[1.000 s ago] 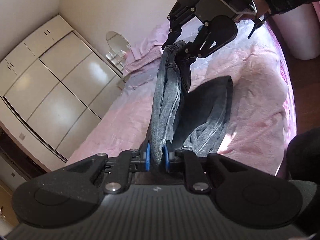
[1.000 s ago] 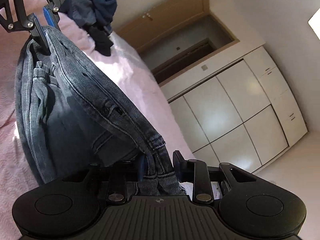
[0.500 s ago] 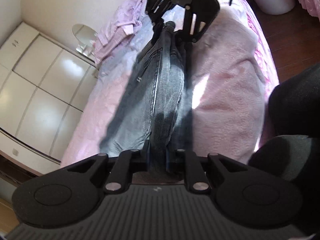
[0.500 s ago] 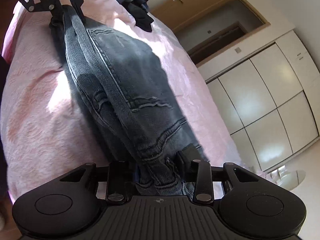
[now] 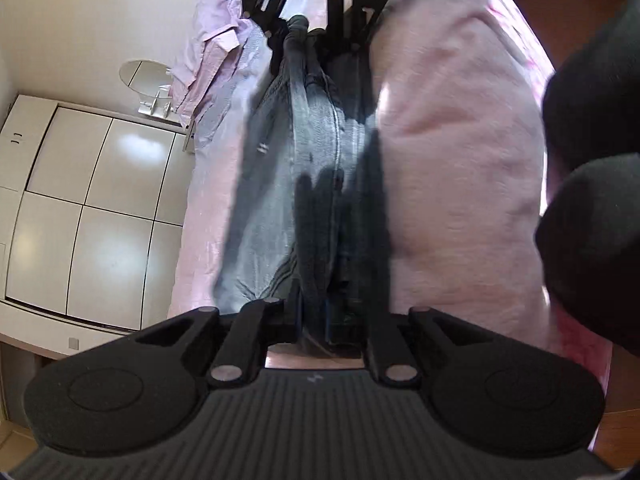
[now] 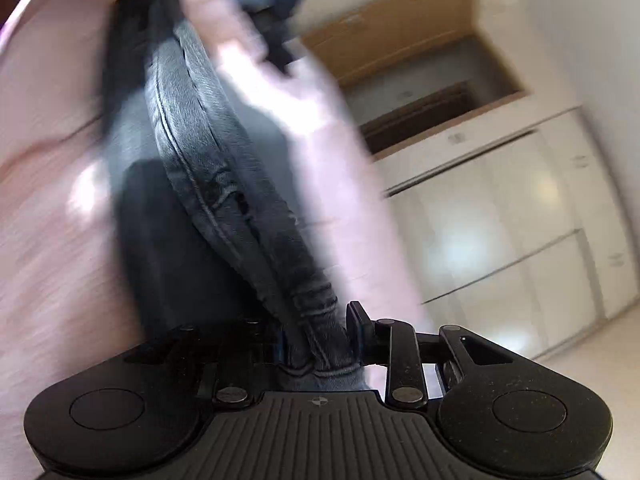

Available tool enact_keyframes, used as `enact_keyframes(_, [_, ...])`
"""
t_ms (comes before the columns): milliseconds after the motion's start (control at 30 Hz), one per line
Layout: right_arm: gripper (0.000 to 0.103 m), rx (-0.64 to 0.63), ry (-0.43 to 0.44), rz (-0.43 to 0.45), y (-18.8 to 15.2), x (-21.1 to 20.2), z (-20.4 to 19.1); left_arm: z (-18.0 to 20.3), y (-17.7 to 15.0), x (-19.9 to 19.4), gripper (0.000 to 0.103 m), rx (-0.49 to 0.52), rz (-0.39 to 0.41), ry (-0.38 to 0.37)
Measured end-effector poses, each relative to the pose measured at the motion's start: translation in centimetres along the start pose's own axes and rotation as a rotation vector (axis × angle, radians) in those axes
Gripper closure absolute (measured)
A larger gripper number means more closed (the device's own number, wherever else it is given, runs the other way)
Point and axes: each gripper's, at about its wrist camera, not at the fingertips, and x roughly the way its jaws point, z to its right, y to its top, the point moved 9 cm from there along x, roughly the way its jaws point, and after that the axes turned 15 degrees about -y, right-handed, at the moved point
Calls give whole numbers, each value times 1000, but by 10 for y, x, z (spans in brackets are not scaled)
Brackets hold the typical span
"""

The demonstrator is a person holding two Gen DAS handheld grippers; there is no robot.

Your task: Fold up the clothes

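Stretching flatter than before, the jeans stay clamped in both grippers' closed jaws over the bed.

Faded grey-blue jeans, pink bedspread, white wardrobe.

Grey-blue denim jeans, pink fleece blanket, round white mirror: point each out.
Grey-blue denim jeans point(image 5: 316, 152): left wrist view, mid-leg seam.
Pink fleece blanket point(image 5: 460, 160): left wrist view, bare patch beside the jeans.
Round white mirror point(image 5: 144, 75): left wrist view, disc centre.
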Motion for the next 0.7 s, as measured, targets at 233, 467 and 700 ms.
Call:
enact_keyframes(233, [73,34,-3,-43,8,-11,0,-19,-7,-8,94,-67,36,-2])
enact_keyframes(467, [69,69,-4,-43,17,-48,-9,-20,-18,0,91,-100,-8,-21])
enact_keyframes(700, [50,69,-41,-64,9,-60,7,-20,-14,-11,90,-193,11,-19])
